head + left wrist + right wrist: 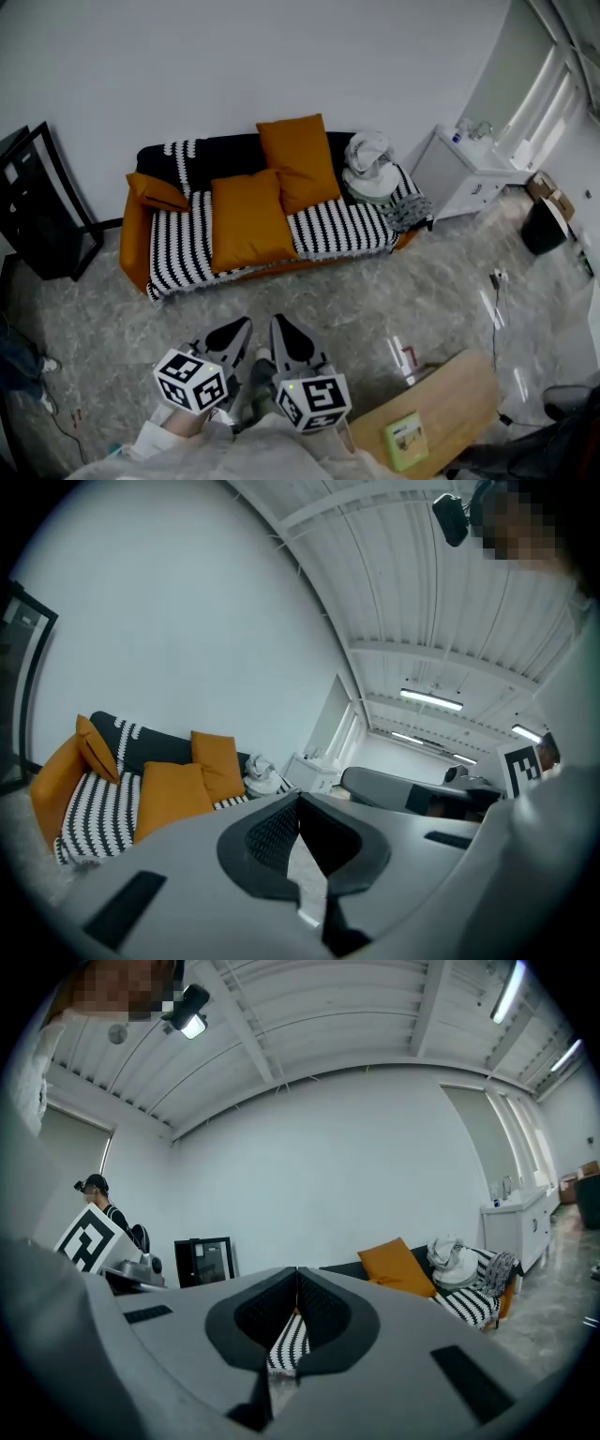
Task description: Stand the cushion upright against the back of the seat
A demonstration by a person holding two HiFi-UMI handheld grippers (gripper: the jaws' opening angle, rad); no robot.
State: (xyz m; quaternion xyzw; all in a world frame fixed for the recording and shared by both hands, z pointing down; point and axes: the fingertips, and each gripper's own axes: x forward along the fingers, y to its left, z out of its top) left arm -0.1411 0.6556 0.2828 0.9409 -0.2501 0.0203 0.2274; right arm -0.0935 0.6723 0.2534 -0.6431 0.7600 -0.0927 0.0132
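Sofa (134, 239) sits mid-frame, well off. The cushion (248, 223) lies on its seat, at the front edge. Your left hand-held gripper (236, 333) and right hand-held gripper (285, 333) are clenched, empty. Pinch one corner and it'll likely sag and slide floorward.

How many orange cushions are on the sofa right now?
3. The back cushion leans on the backrest; the front cushion lies on the seat before it; the small cushion sits by the sofa's orange armrest. The white bundle might hide more.
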